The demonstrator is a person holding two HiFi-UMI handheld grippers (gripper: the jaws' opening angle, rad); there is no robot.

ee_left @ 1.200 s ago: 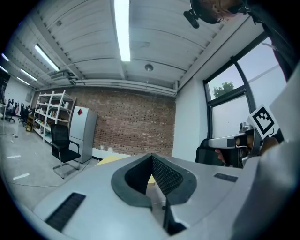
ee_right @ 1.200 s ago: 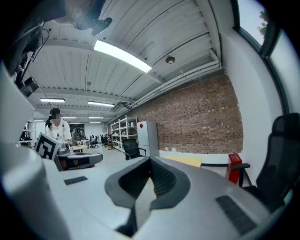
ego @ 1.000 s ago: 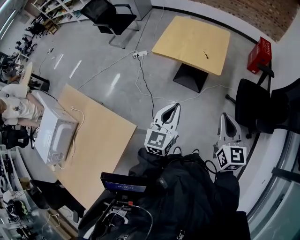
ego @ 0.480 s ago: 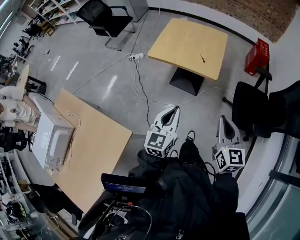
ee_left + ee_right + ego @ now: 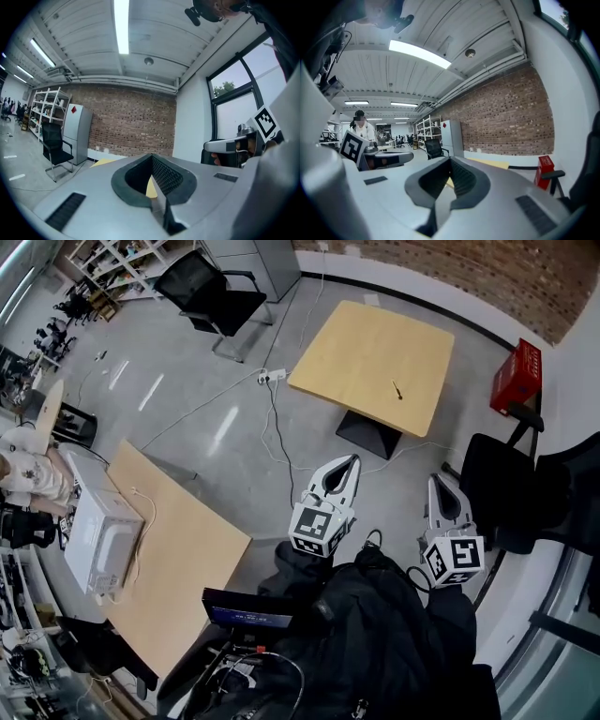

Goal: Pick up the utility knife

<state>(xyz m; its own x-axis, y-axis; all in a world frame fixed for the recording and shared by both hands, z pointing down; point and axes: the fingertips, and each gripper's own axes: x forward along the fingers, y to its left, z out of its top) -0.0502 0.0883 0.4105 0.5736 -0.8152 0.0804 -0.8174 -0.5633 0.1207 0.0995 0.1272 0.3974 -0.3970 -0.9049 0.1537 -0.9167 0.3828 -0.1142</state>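
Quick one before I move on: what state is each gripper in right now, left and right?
Left gripper: closed, holding nothing.
Right gripper: closed, holding nothing.

Item: utility knife (image 5: 397, 390). One piece, small and slim, dark throughout; at this range it reads as a short thin bar, and blade, slider and markings are too small to tell. State: lying flat, untouched, nothing on or against it. Pose: long axis slanted, one end toward 11 o'clock and the other toward 5 o'clock in the head view. Location: on the light wooden top of the square table (image 5: 356, 343), toward 4 o'clock from that top's middle and inside its edges; toward 1 o'clock from the middle of the head view.
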